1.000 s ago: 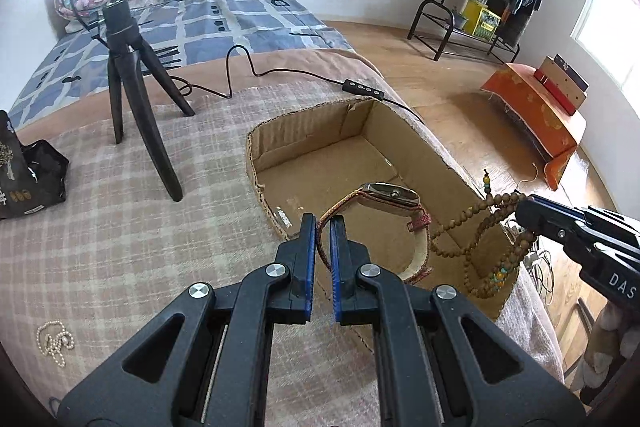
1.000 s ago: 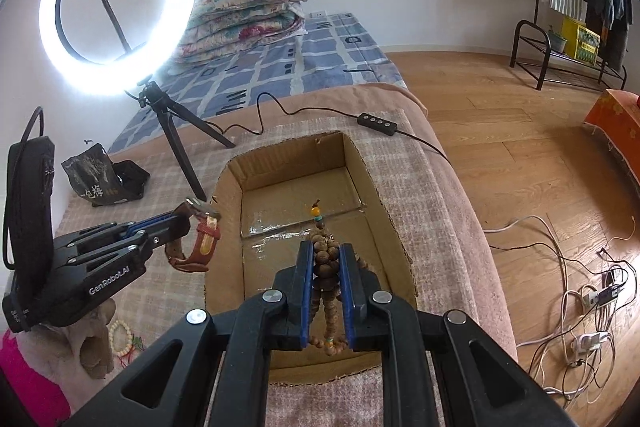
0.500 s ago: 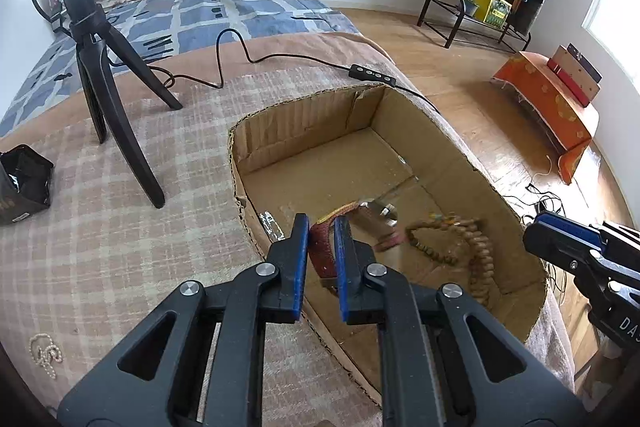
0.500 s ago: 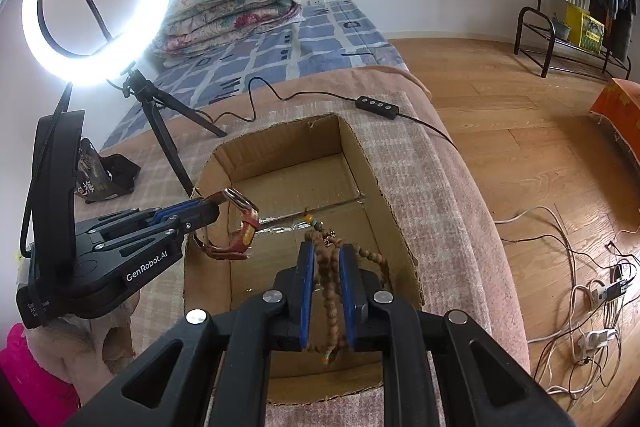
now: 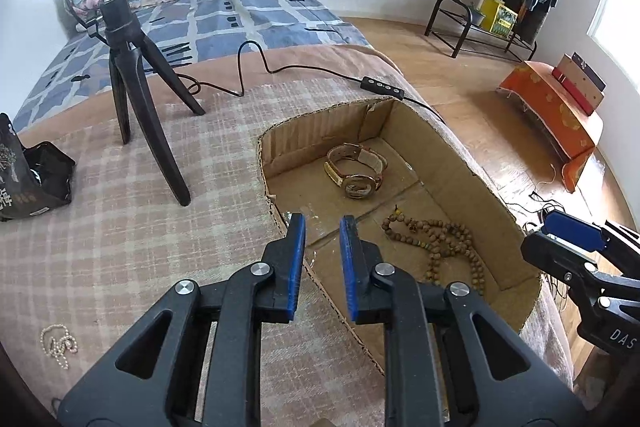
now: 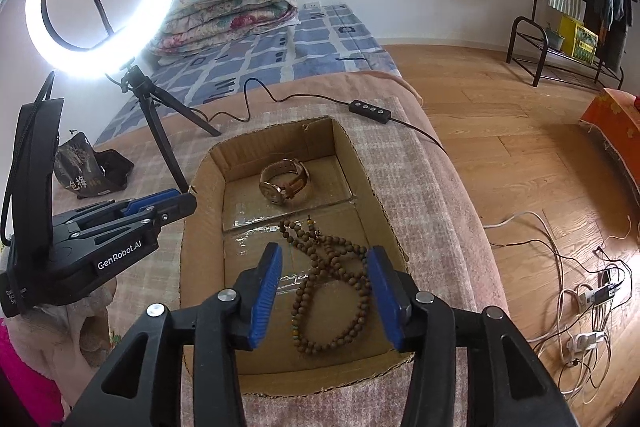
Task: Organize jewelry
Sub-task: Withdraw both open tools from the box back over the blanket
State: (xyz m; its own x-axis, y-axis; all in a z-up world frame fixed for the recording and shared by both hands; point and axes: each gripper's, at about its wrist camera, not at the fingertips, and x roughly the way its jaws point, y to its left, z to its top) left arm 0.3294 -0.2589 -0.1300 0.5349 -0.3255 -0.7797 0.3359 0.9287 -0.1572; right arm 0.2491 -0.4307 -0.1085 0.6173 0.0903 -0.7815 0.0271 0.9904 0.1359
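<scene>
A brown-strapped wristwatch lies at the far end of an open cardboard box on the plaid blanket. A string of wooden prayer beads lies loose on the box floor nearer me. My left gripper hovers over the box's near left rim, its jaws opening with nothing between them. My right gripper hangs above the beads, jaws opening wide, nothing gripped. A small white pearl chain lies on the blanket at the lower left.
A ring light on a black tripod stands left of the box, its cable and remote running behind the box. A dark pouch sits at far left. Folded quilts lie at the bed's head; wooden floor with cables lies to the right.
Both grippers have let go. The watch dropped from the left gripper and the beads from the right one into the box. Both pairs of jaws have spread apart.
</scene>
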